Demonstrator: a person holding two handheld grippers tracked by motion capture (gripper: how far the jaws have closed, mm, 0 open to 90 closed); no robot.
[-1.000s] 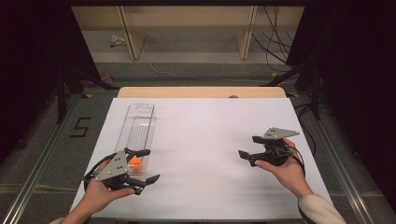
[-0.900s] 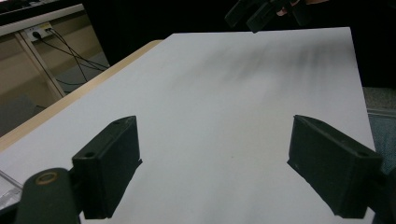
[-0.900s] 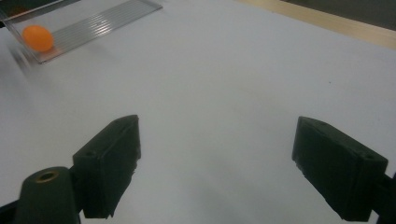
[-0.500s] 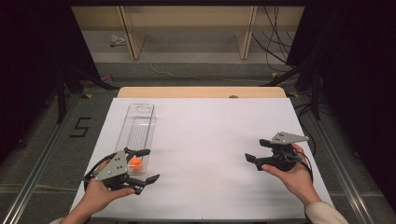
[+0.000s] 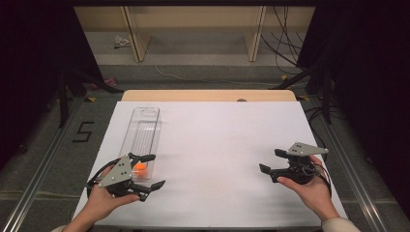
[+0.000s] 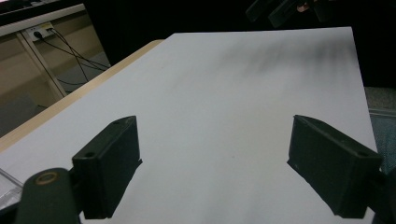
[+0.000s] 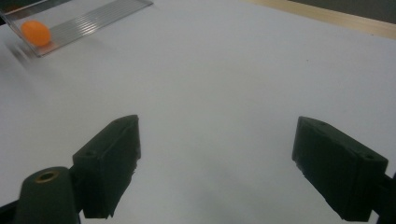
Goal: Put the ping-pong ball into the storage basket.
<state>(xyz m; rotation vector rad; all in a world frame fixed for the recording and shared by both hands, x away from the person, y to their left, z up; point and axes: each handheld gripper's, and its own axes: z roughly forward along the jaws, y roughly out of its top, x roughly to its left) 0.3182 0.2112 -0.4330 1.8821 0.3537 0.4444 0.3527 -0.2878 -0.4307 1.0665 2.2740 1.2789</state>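
Item: small orange ball (image 5: 139, 167), near end of long clear plastic tray (image 5: 145, 125), just beside my left gripper (image 5: 145, 170). Likely light, smooth, prone to rolling; grip across its middle. Both my left and right gripper (image 5: 271, 161) jaws apart, empty.

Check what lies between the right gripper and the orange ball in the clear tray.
Nothing: in the right gripper view, bare white table runs from the right gripper to the orange ball in the clear tray.

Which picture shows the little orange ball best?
The right gripper view: the ball lies plainly visible in the clear tray. In the high view the ball is small and partly behind the left gripper.
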